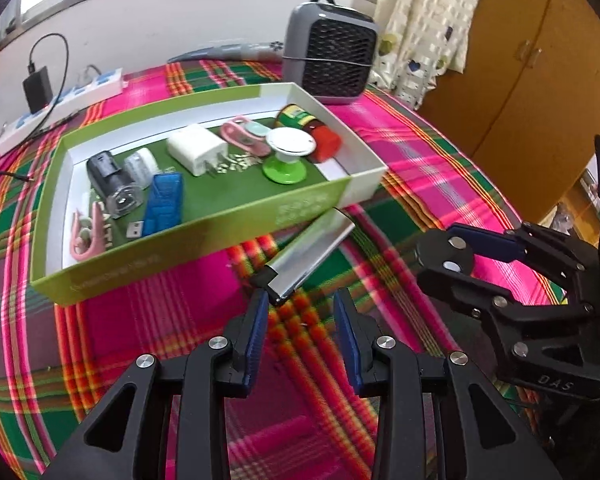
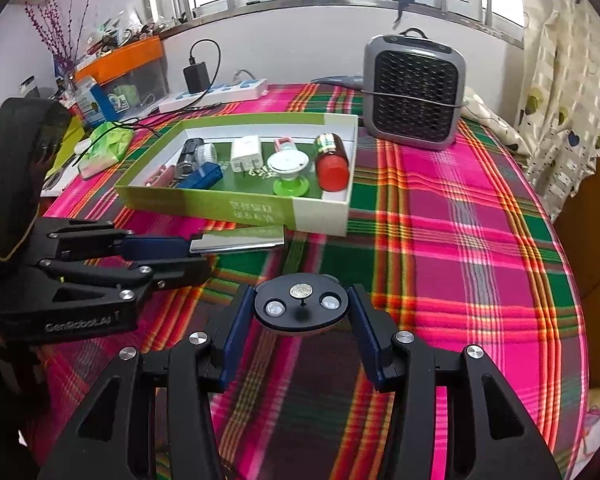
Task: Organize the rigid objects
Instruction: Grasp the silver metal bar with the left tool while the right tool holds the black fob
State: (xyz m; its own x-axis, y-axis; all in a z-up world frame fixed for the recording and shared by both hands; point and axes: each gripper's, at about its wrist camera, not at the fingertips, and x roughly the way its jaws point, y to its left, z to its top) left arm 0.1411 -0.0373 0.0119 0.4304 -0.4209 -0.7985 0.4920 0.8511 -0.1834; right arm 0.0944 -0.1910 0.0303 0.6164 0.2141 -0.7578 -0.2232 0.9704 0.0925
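- My right tool [image 2: 302,334] pinches a flat round black disc with a coin cell and two clear lenses on its face [image 2: 301,305]; its blue pads press on the disc's two sides above the plaid cloth; from the left wrist view the same disc [image 1: 446,255] sits at the tip of that tool, off to the right
- My left tool [image 1: 301,312] stands spread; the black-capped end of a slim silver metal bar [image 1: 306,254] lies just at its left pad, and I cannot tell whether the pad touches it; from the right wrist view the tool [image 2: 172,254] reaches to that end of the bar [image 2: 240,243]
- The bar lies on the pink, green and red plaid cloth [image 2: 440,216], its far end just beside the front wall of the box
- Beyond it sits the shallow green and white cardboard box [image 1: 204,226] holding a white plug adapter [image 1: 198,149], a blue clear plastic case [image 1: 164,202], a black cylindrical motor-like part [image 1: 114,184], a green and white stand [image 1: 286,152], a red-capped bottle lying on its side [image 1: 314,130] and pink clips [image 1: 86,234]
- Farther back stands a grey box-shaped fan with a dark grille [image 2: 414,94]; to its left a white power strip [image 2: 216,94] with a black charger plugged in
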